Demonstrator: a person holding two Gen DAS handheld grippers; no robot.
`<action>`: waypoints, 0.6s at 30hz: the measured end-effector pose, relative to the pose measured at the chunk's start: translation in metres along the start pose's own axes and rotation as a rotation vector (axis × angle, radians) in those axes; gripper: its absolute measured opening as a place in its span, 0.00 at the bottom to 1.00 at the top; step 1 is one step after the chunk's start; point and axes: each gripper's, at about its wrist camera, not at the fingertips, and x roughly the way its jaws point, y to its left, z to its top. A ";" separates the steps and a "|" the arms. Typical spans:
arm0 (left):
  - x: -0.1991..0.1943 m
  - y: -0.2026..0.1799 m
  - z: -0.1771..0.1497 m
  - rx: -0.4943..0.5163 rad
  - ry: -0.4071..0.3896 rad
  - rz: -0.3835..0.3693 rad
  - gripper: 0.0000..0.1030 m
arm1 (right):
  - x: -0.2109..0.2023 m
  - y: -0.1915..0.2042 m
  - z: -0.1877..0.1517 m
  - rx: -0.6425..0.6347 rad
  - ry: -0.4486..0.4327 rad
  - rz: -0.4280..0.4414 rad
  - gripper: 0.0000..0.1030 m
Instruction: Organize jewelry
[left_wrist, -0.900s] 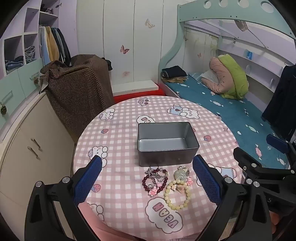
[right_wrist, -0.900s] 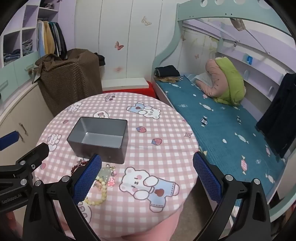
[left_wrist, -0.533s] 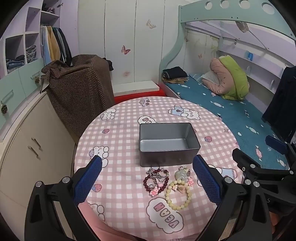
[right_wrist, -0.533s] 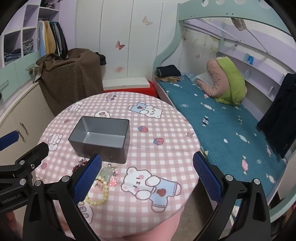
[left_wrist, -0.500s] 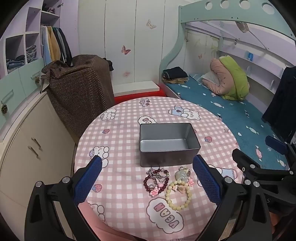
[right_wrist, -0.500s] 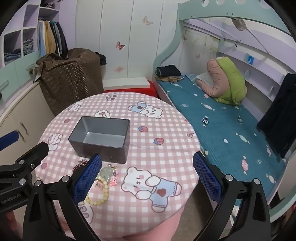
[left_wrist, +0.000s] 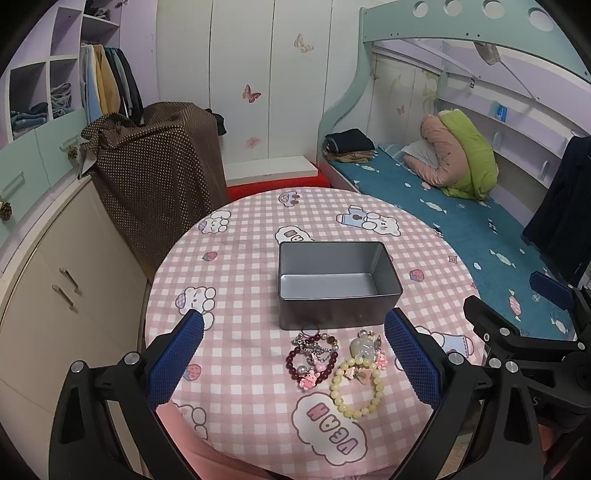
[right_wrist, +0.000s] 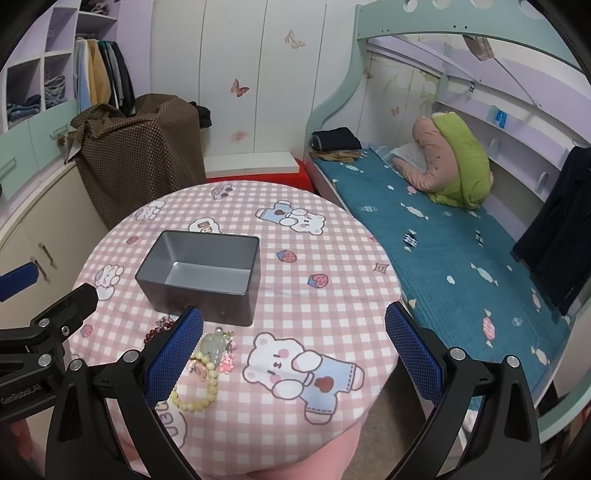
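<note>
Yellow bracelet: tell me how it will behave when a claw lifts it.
The yellow bracelet looks like round beads on a string, so it will probably sag into a dangling loop. The smooth beads may slip between pads. Its charms lie against the jade pendant, which might drag along.

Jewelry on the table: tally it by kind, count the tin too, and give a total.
Dark red bead bracelet: 1
Pale yellow bead bracelet: 1
Pale green pendant charm, lying at the yellow bracelet's far edge: 1
Open grey metal tin, nothing inside: 1
Total: 4, all on the pink checked tablecloth; small pink charms are counted with their bracelets.
</note>
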 end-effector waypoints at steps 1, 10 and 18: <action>0.001 0.000 0.000 0.000 0.001 0.000 0.92 | 0.001 0.000 0.000 -0.001 0.000 -0.001 0.93; 0.003 -0.001 -0.001 0.003 0.003 -0.006 0.92 | 0.000 0.000 0.001 0.001 -0.005 -0.001 0.93; 0.002 0.001 0.000 0.001 0.004 -0.007 0.92 | 0.000 0.000 0.001 0.002 -0.006 -0.001 0.93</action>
